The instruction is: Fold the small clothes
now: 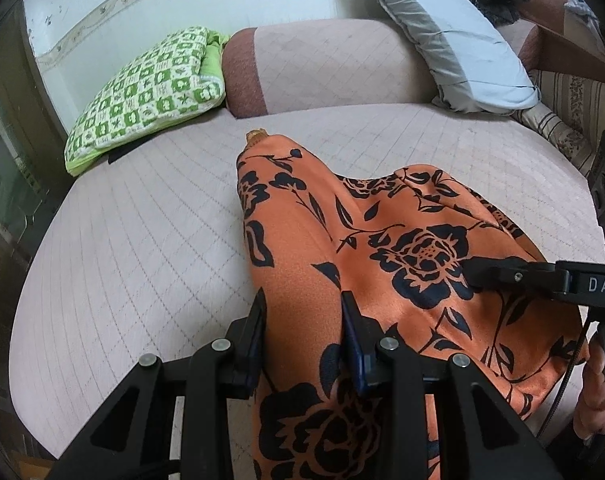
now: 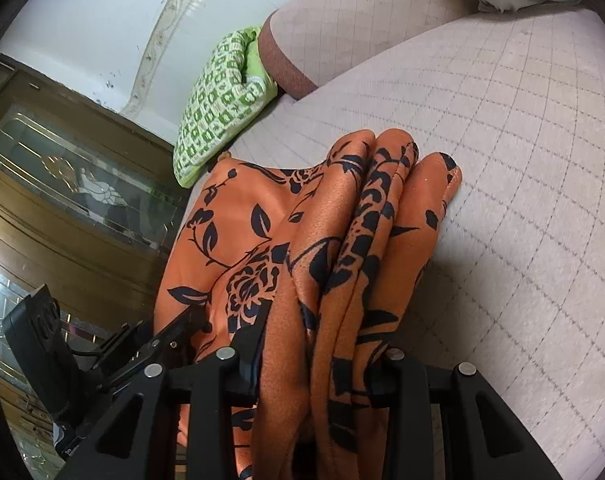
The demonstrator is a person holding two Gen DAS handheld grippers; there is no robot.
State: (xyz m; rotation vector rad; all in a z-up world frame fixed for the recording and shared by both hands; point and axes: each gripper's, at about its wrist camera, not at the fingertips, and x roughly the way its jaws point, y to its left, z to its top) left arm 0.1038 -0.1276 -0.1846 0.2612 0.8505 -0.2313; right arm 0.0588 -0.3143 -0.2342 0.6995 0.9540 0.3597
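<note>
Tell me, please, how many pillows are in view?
2: a green checked pillow at the sofa's far left corner, and a grey pillow leaning on the backrest at right. Others may be hidden.

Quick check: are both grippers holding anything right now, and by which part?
Both hold the orange flowered garment. The left gripper pinches a fold along its left edge; the right gripper clamps a bunch of gathered folds.

The left gripper (image 1: 302,320) points down at a slant. Its two black fingers (image 1: 256,320) are closed on a fold of the orange flowered cloth (image 1: 302,240). The right gripper (image 2: 322,344) also squeezes a bunch of that cloth. A person's bare hand (image 1: 598,396) holds the right gripper's handle.
</note>
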